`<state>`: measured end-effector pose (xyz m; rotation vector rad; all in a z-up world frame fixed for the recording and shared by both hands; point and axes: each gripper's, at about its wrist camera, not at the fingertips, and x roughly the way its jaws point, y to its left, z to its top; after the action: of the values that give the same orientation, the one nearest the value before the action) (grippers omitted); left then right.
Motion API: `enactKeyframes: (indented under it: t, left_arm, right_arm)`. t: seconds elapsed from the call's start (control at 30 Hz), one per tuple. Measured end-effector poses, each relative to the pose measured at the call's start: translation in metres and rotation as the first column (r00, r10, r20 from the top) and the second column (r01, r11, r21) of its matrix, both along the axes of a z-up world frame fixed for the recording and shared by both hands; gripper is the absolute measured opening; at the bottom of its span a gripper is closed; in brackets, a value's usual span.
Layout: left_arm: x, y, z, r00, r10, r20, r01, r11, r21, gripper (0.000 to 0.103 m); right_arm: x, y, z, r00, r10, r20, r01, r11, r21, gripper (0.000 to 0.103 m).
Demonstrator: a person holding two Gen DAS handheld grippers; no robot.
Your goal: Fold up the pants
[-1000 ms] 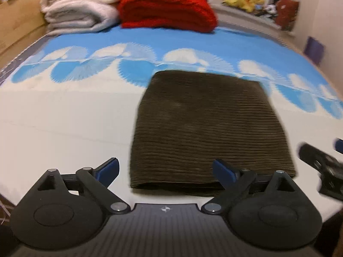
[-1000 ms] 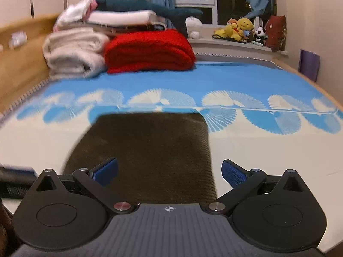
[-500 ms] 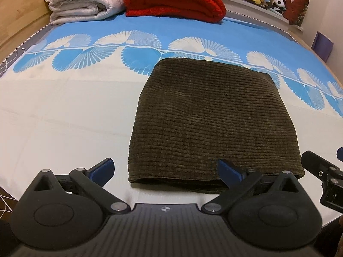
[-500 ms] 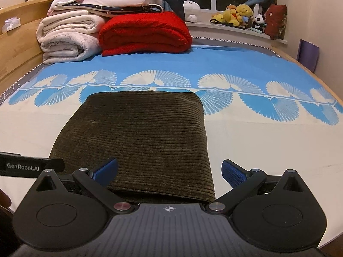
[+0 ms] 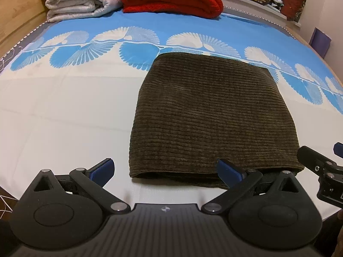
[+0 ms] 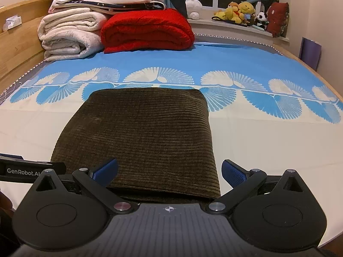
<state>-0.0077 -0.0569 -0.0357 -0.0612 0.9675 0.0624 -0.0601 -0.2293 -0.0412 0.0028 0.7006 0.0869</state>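
Dark brown ribbed corduroy pants (image 5: 214,117), folded to a flat rectangle, lie on the blue-and-white fan-print bed sheet (image 5: 64,107). Left gripper (image 5: 165,169): jaws spread wide, nothing held, pants' near edge at its 1 o'clock. Right gripper (image 6: 169,171): jaws wide apart, nothing gripped, pants at 12 o'clock. Folded red fleece blanket (image 6: 148,30) far at 12.
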Motion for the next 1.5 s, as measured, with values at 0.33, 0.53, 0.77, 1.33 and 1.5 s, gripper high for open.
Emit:
enactKeyframes:
  t: [0.33,0.53,0.77,1.33,1.5]
  left_arm:
    - [0.0014,-0.0012,-0.0019,1.000,-0.014,-0.008,0.014,1.000,0.000,0.102]
    - [0.0028,-0.0032,-0.0030,1.000,-0.020,-0.010,0.020,1.000,0.009,0.102]
    - [0.0029,-0.0052,-0.0039,0.999,-0.035,-0.010,0.035,0.999,0.012,0.102]
    - [0.0031,-0.0079,-0.0048,0.999,-0.049,-0.009,0.049,0.999,0.016,0.102]
    - [0.0039,-0.0077,-0.0048,0.999,-0.053,-0.009,0.053,0.998,0.017,0.102]
  right_arm:
    - [0.0006,0.0005,-0.0015,1.000,0.000,-0.005,0.000,1.000,-0.003,0.102]
    - [0.0015,0.0001,-0.0025,1.000,0.001,-0.009,-0.001,1.000,0.000,0.102]
    - [0.0027,-0.0003,-0.0044,1.000,0.000,-0.015,0.000,1.000,0.002,0.102]
    - [0.0045,-0.0007,-0.0056,1.000,-0.002,-0.024,0.002,1.000,0.006,0.102]
    - [0.0046,-0.0003,-0.0056,1.000,-0.003,-0.025,0.003,1.000,0.006,0.102]
